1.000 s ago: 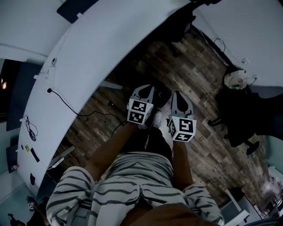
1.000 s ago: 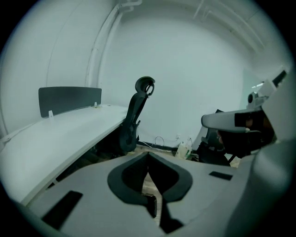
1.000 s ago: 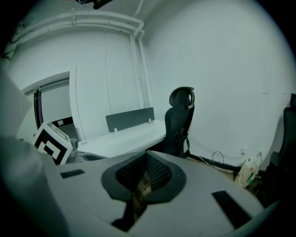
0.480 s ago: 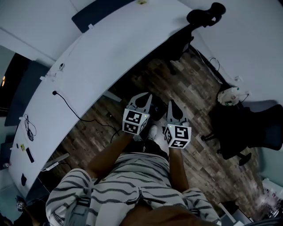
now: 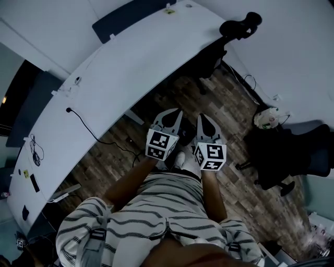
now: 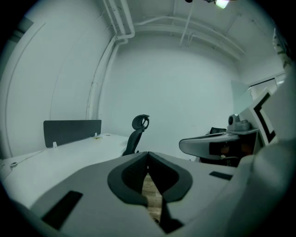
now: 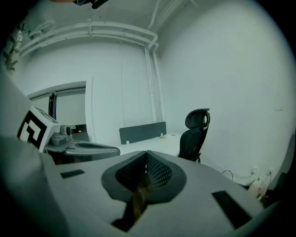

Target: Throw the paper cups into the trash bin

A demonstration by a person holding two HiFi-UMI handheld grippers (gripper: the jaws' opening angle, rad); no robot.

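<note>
Over the wood-plank floor (image 5: 235,177), off the near edge of the long white desk (image 5: 130,68): left gripper (image 5: 176,112) and right gripper (image 5: 203,118), side by side, just apart, tips aimed away from the striped shirt (image 5: 156,208). Left jaws pressed together at the tip, nothing pinched, only a sliver of floorboard showing behind them. Right jaws likewise closed tip to tip, empty. At the floor's right edge, against the white wall (image 5: 302,52) and among cables: small round bin (image 5: 265,118) with a pale liner, well apart from both grippers. Near it, a black office chair (image 5: 284,156); another tucked at the long desk's far corner, near a dark divider panel (image 5: 130,15). Along that desk's near edge, a black cable (image 5: 88,130).
</note>
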